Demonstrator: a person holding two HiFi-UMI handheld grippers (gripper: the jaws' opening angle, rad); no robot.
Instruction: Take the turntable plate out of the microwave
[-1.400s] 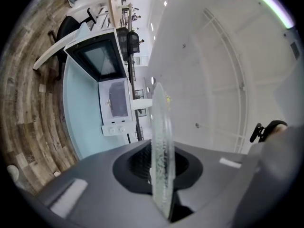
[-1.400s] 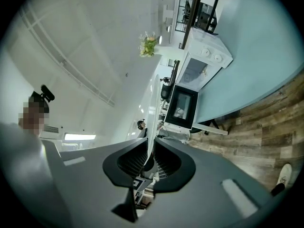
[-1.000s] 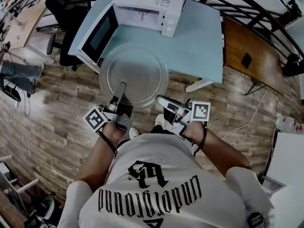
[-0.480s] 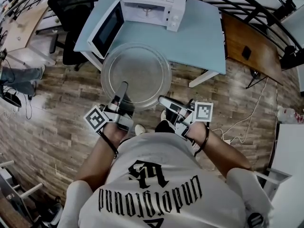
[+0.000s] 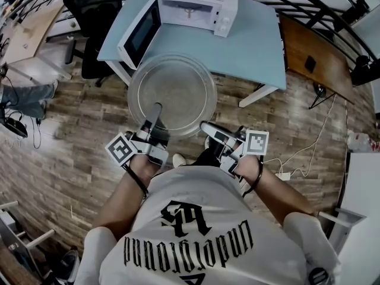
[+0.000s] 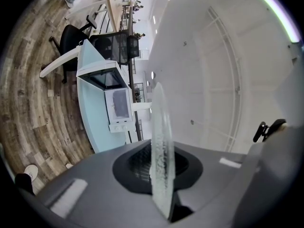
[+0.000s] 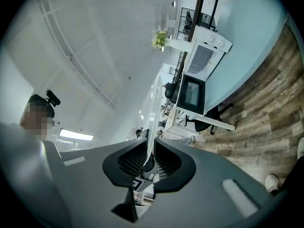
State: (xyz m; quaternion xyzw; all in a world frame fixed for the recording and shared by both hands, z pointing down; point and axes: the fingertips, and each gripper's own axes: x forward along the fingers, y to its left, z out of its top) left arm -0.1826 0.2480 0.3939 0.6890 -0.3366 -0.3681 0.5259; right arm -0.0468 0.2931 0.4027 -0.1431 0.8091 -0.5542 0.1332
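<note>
Head view: one turntable plate (image 5: 172,88) is clamped at its near rim by left gripper (image 5: 155,109) and right gripper (image 5: 205,126); one microwave (image 5: 199,6) is noted far off.

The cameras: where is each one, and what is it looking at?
Head view: on the person's head, looking down at the turntable plate, microwave, both forearms and shirt.
Left gripper view: on the left gripper, looking along its jaws, shut on the plate's rim.
Right gripper view: on the right gripper, the same.
Shared: plate, microwave.
</note>
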